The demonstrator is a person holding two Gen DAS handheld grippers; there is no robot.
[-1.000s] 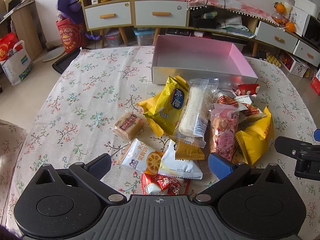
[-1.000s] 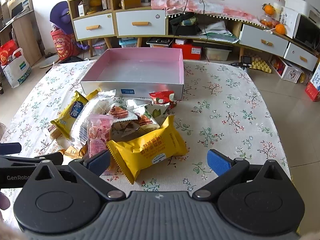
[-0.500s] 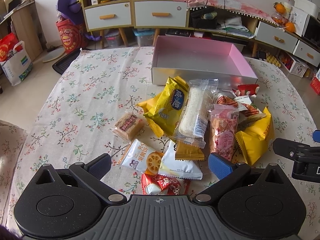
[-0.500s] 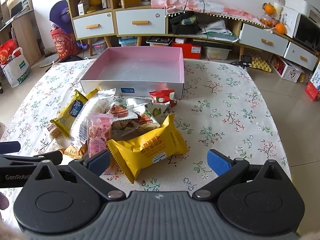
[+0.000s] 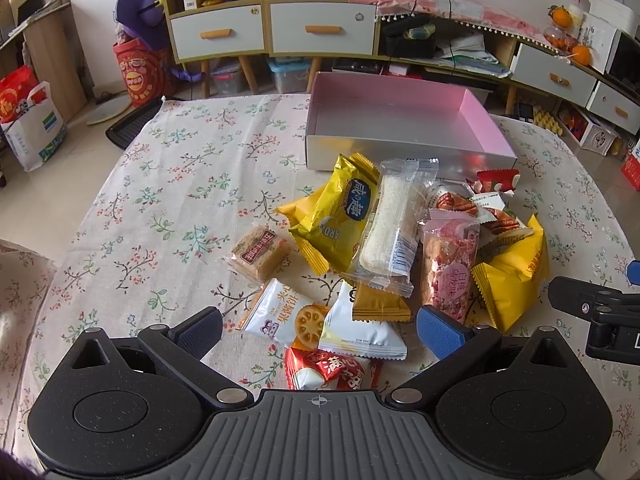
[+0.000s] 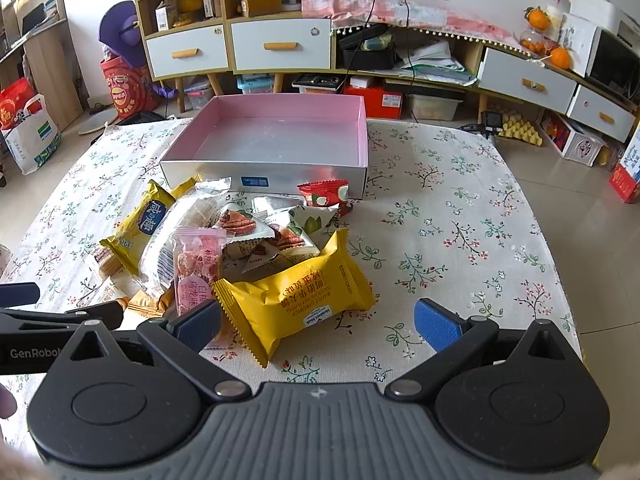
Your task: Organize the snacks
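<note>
surface: I'm working over a table with a floral tablecloth (image 5: 168, 184), in a room with drawer cabinets behind.
left gripper (image 5: 320, 326): I'm holding it low over the near edge of the snack pile, jaws spread wide, gripping nothing.
between left fingers: a red-and-white packet (image 5: 332, 372) is lying nearest me, a white biscuit packet (image 5: 282, 314) and a white pouch (image 5: 360, 332) just beyond it.
right gripper (image 6: 318, 322): I'm hovering it over the right side of the pile, jaws also wide apart, nothing held.
between right fingers: a big yellow waffle packet (image 6: 296, 296) is sitting here, its near end reaching in between the pads.
pile middle: a pink candy bar (image 5: 450, 264), a clear-wrapped white cake (image 5: 390, 232) and a yellow packet (image 5: 340, 216) are overlapping; a small brown cake (image 5: 258, 254) is lying apart on the left.
pile far side: nut packets (image 6: 256, 226) and a small red packet (image 6: 324, 196) are resting against the box wall.
box: a pink-lined box (image 6: 362, 136) is sitting beyond the pile, no snacks showing inside.
</note>
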